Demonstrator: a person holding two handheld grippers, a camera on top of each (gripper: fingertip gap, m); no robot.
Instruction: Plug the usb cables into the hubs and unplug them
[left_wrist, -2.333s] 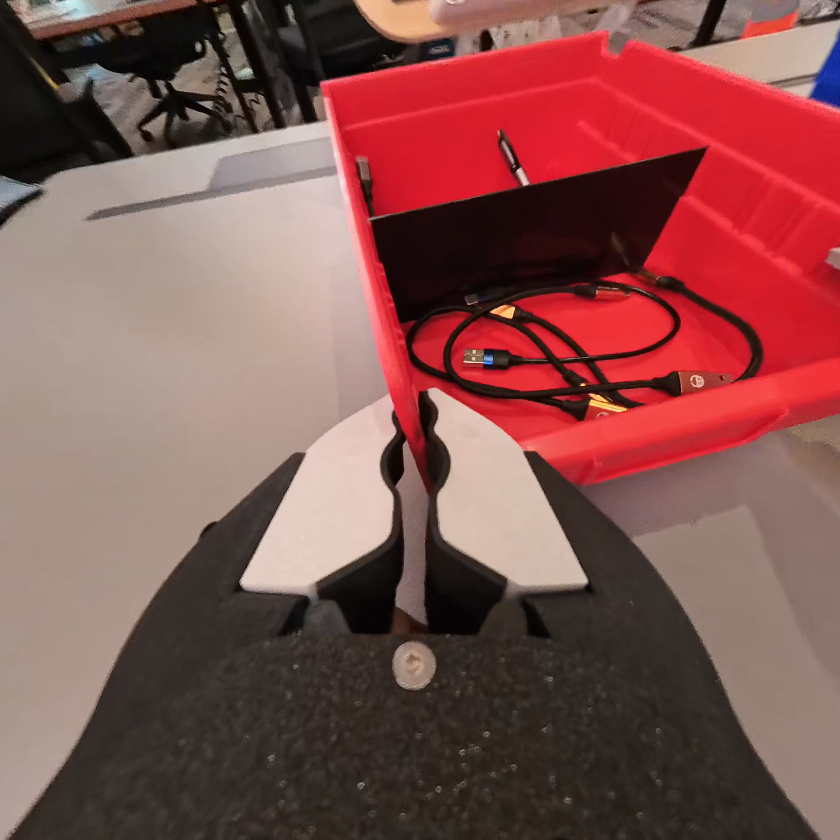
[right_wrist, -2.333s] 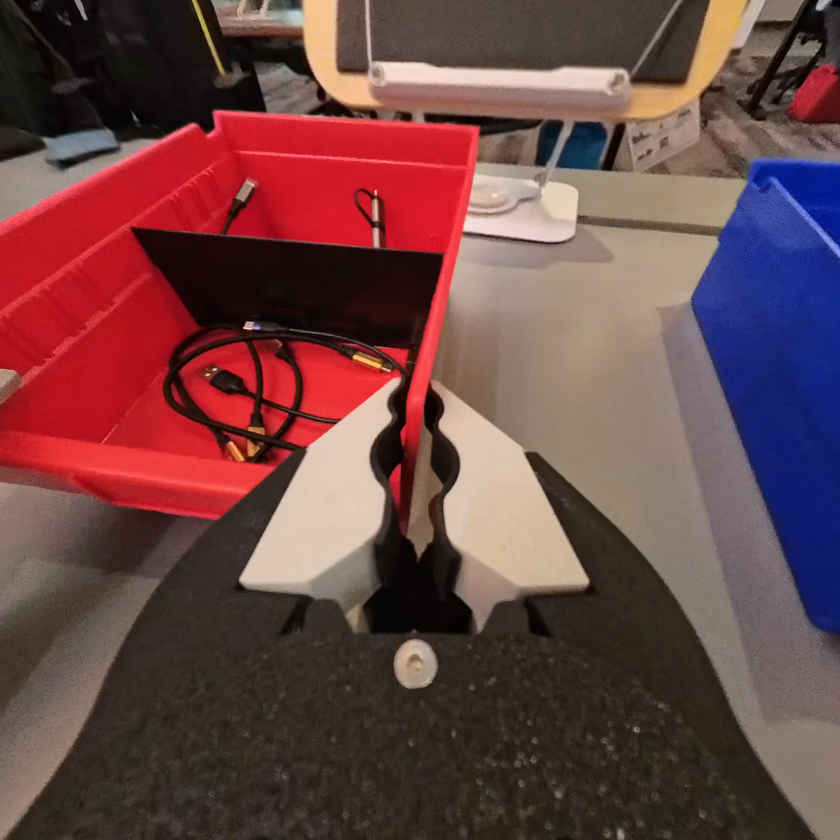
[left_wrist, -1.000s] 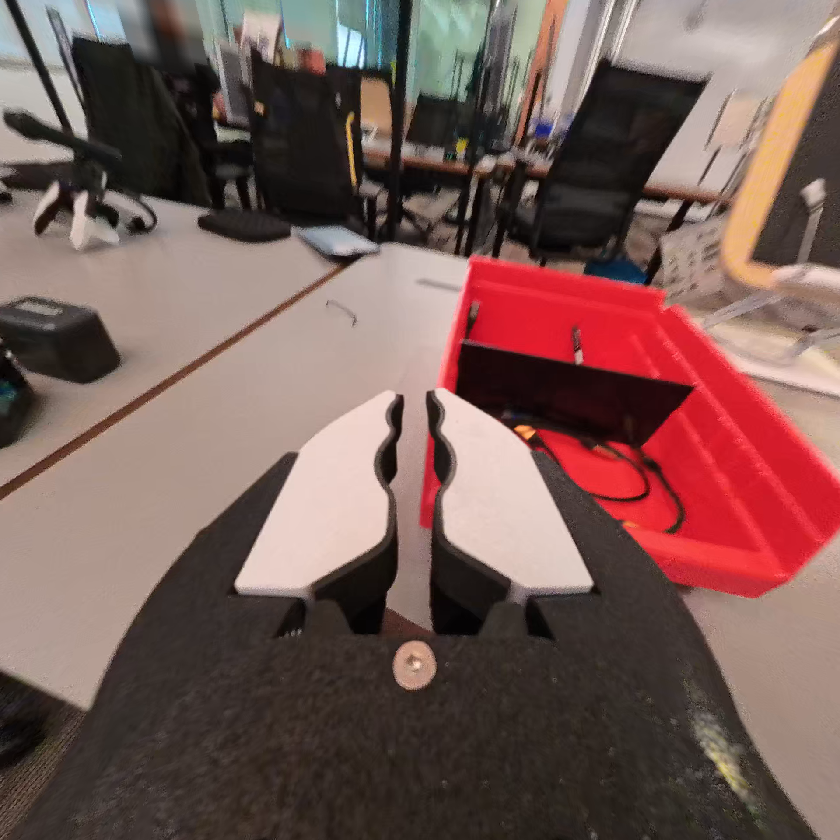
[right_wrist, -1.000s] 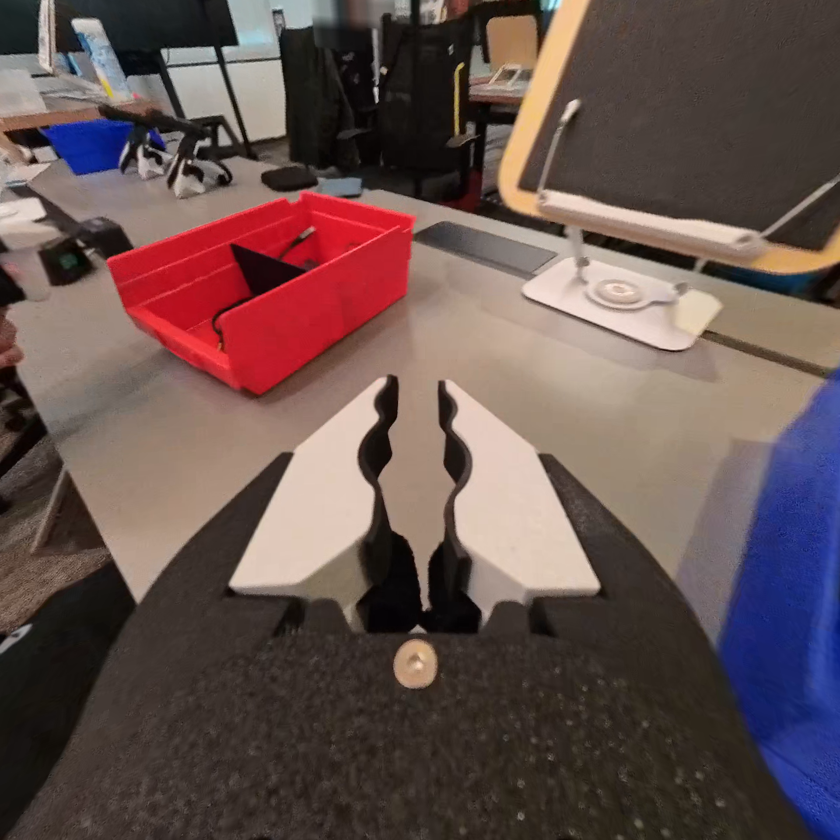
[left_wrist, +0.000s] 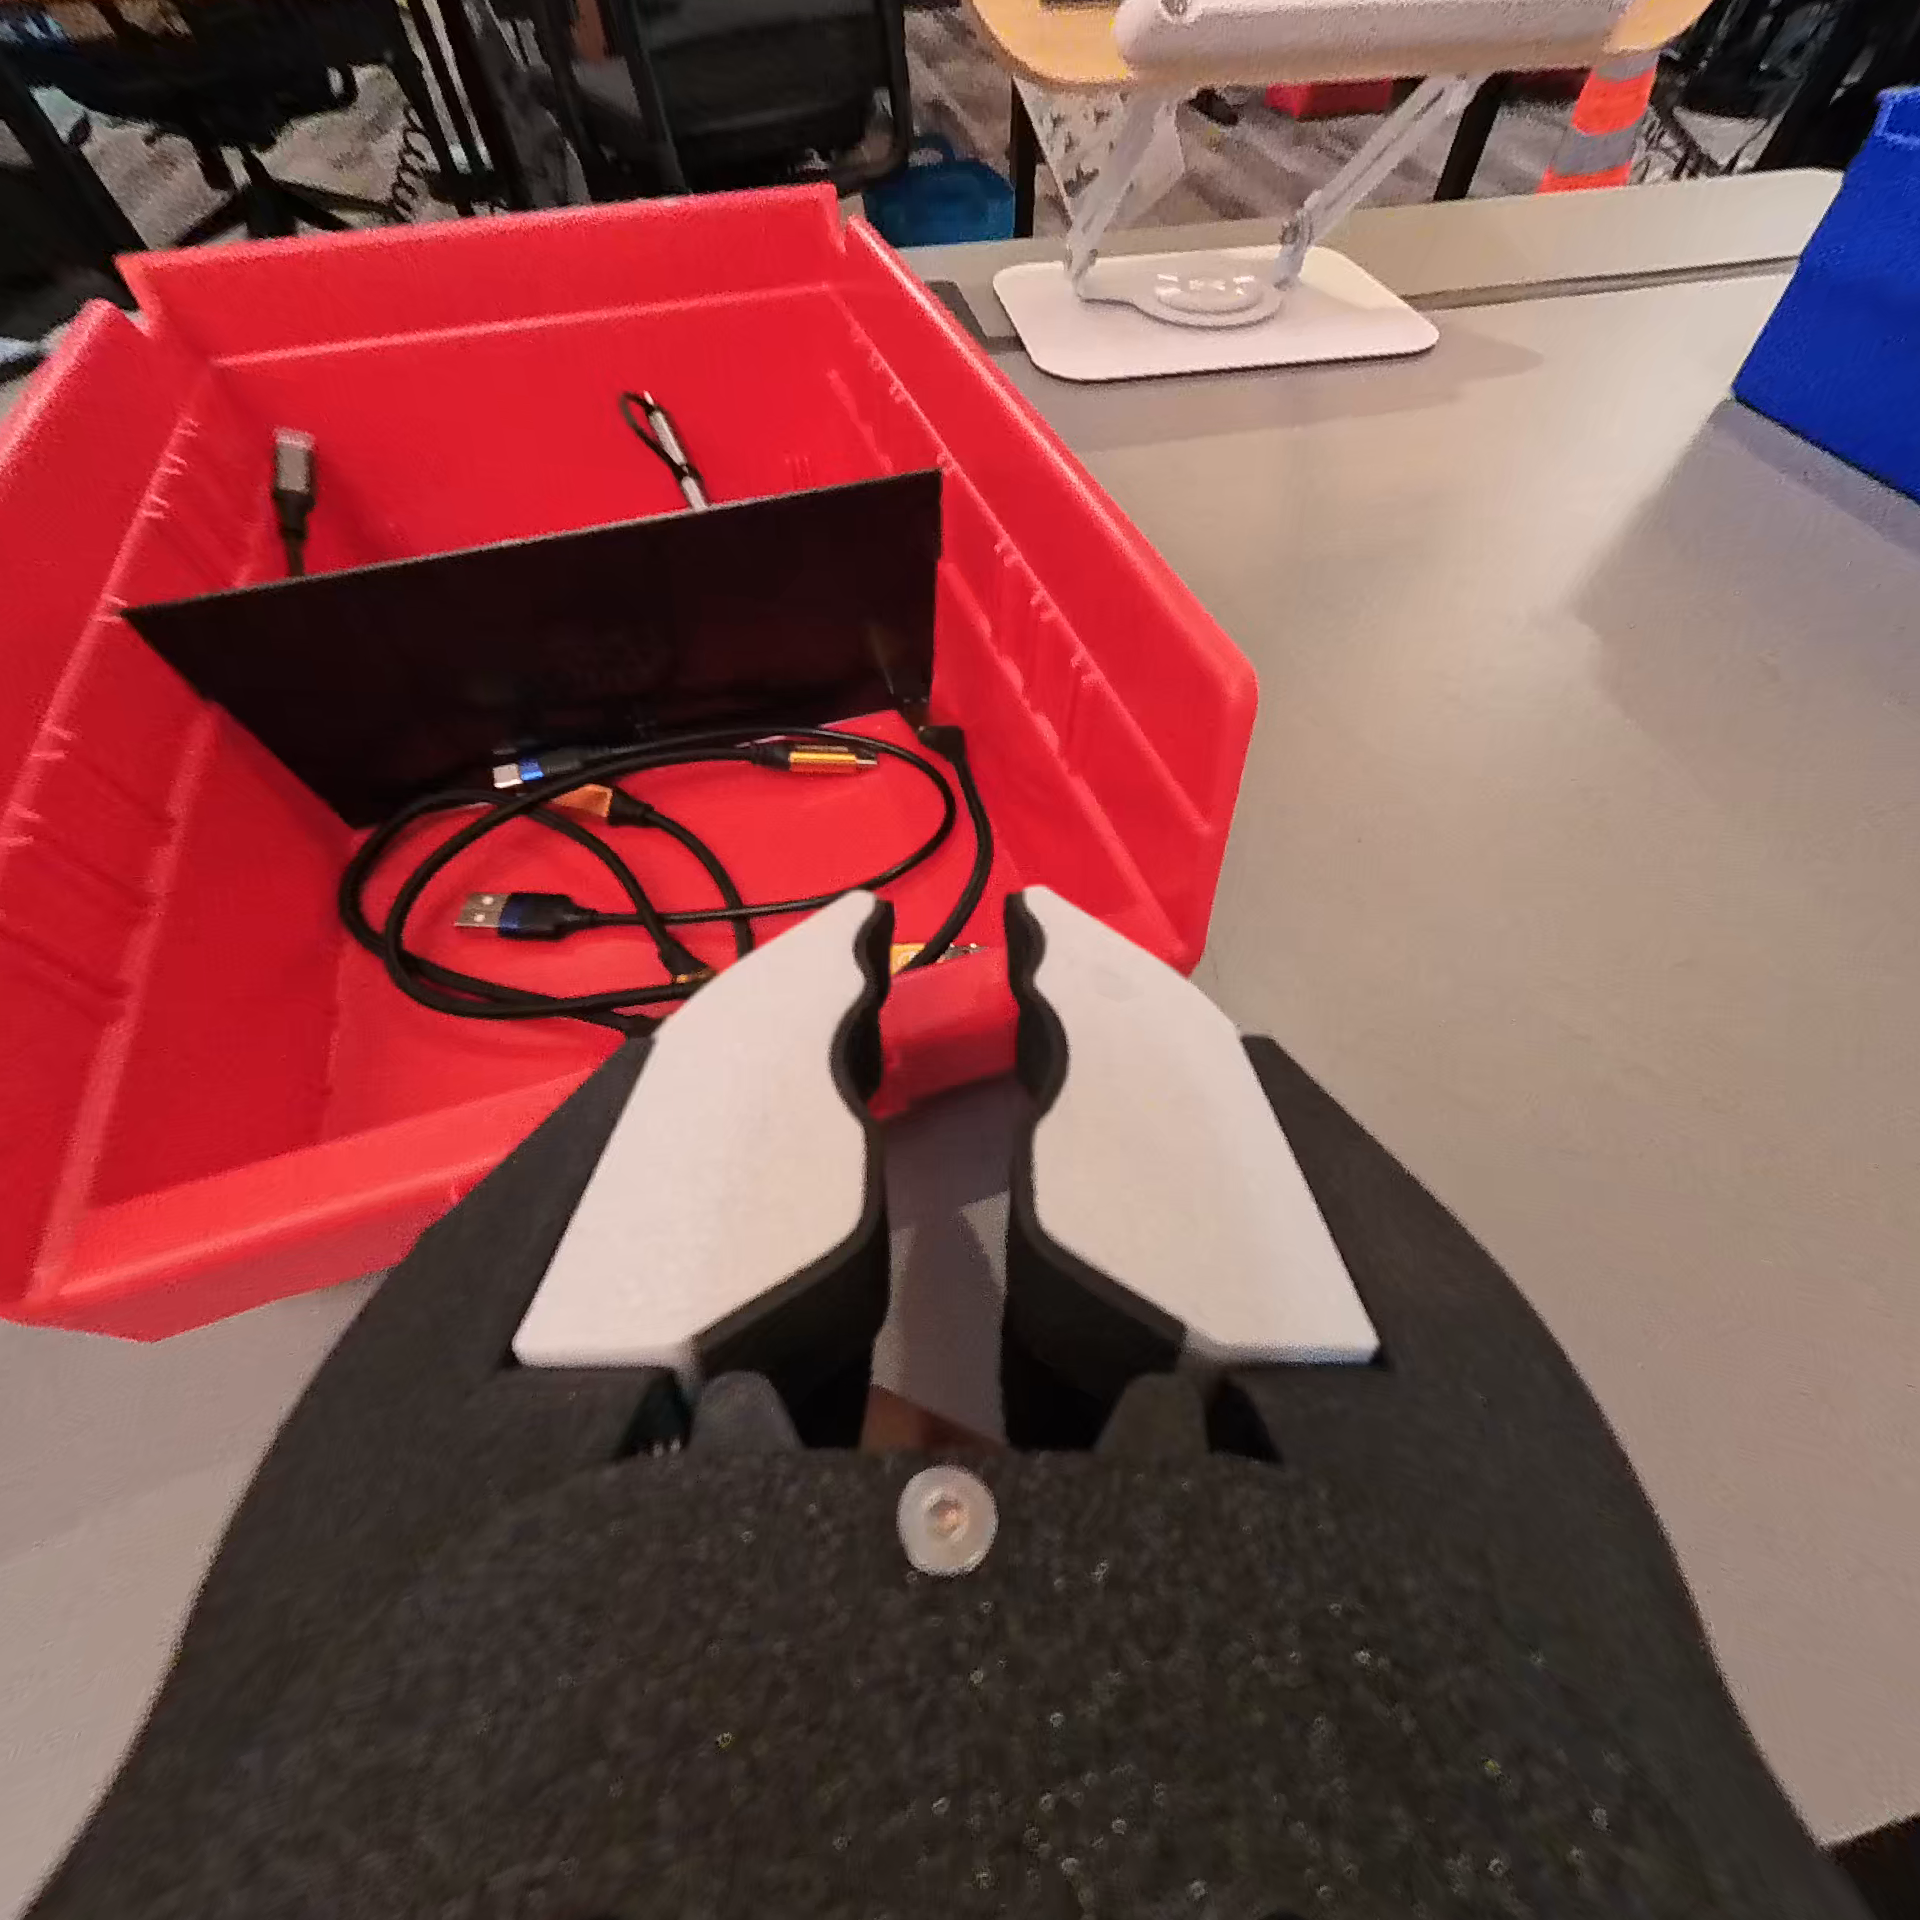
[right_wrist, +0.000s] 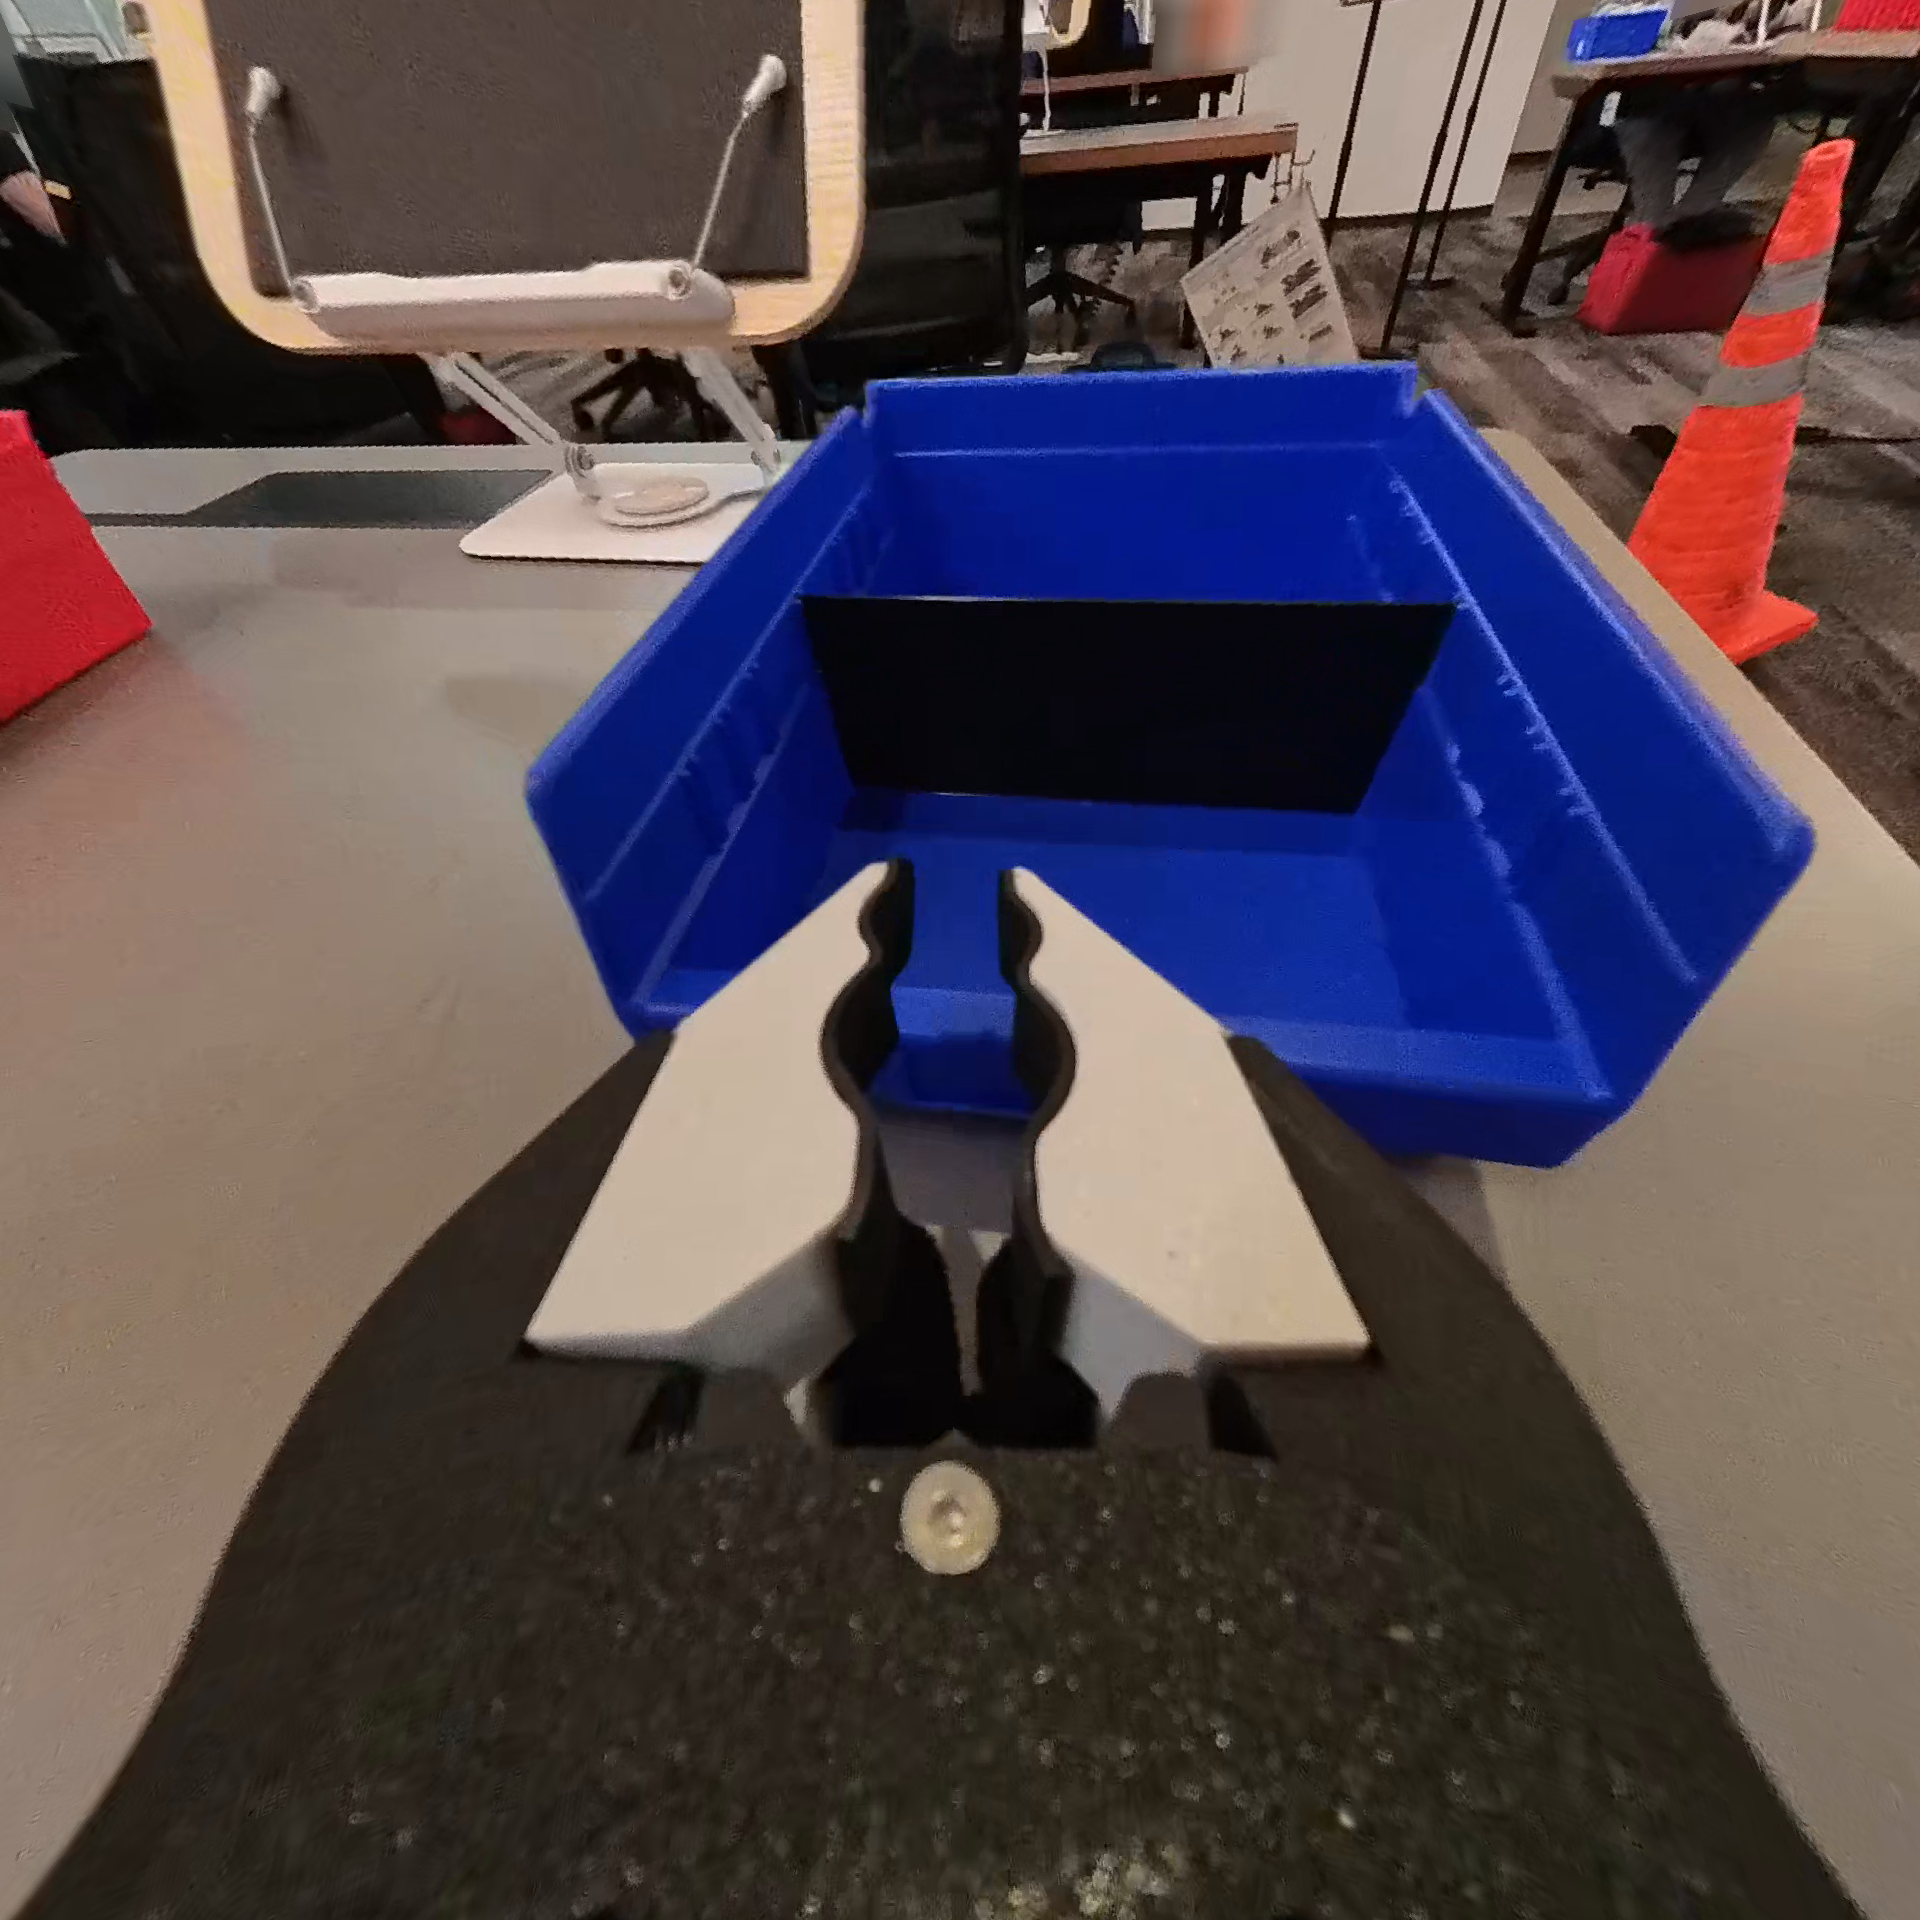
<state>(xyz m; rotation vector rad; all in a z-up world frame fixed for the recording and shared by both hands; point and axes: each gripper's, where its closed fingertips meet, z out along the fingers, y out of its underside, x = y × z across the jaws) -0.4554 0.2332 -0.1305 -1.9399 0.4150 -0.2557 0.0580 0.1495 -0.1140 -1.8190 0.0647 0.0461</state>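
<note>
A red bin (left_wrist: 499, 239) with a black divider (left_wrist: 540, 644) sits on the grey table. Several black USB cables (left_wrist: 665, 914) lie coiled in its front compartment, one with a blue-collared plug (left_wrist: 509, 914). Two more cable ends (left_wrist: 291, 468) stick up behind the divider. My left gripper (left_wrist: 945, 914) is open and empty, just above the bin's front right corner. My right gripper (right_wrist: 954, 883) is open and empty over the front rim of a blue bin (right_wrist: 1143, 416), whose front compartment is empty before its black divider (right_wrist: 1122, 696). No hub shows.
A white stand (left_wrist: 1216, 312) holding a wood-framed board stands at the back between the bins; it also shows in the right wrist view (right_wrist: 613, 509). The red bin's corner (right_wrist: 52, 582) is at far left there. An orange cone (right_wrist: 1756, 416) stands on the floor past the table's right edge. The grippers' ends are close to 50 cm from one another.
Both grippers let go of the red bin's side walls and pulled away. The left one has swung back over the red bin's front corner; the right one now faces the blue bin.
</note>
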